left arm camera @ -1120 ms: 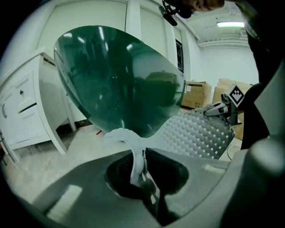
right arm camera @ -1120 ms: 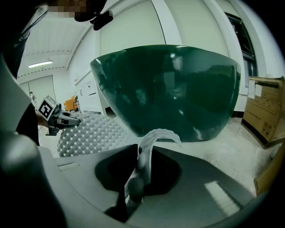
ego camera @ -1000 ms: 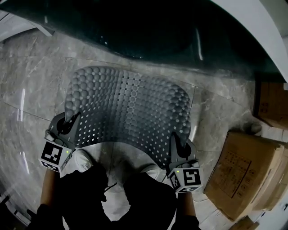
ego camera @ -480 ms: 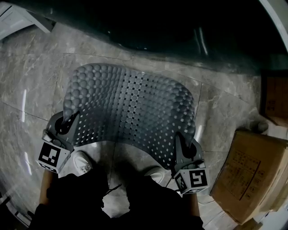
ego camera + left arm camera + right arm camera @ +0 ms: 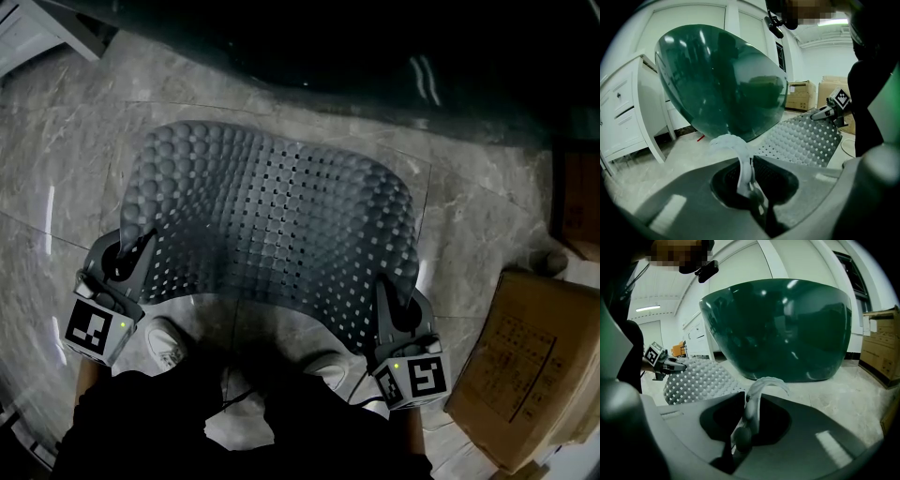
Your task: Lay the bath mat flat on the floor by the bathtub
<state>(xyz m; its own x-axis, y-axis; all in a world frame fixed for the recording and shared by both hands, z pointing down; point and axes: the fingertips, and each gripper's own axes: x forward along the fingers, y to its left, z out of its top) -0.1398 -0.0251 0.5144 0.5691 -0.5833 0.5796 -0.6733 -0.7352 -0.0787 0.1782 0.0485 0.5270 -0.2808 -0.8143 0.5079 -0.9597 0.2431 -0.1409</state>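
A grey perforated bath mat (image 5: 272, 234) with rows of bumps hangs stretched between my two grippers, above the marble floor (image 5: 66, 169) in front of the dark green bathtub (image 5: 309, 47). My left gripper (image 5: 131, 251) is shut on the mat's near left corner. My right gripper (image 5: 389, 298) is shut on its near right corner. In the left gripper view a pale fold of the mat (image 5: 740, 157) is pinched in the jaws. The right gripper view shows the same with the mat's edge (image 5: 757, 394), and the tub (image 5: 783, 329) just ahead.
Cardboard boxes (image 5: 525, 366) stand on the floor at the right. A white cabinet (image 5: 633, 112) stands left of the tub. The person's white shoes (image 5: 164, 342) are on the floor under the mat's near edge.
Both grippers have come down a little with the mat, which has spread slightly wider and nearer the floor. Both grips hold unchanged.
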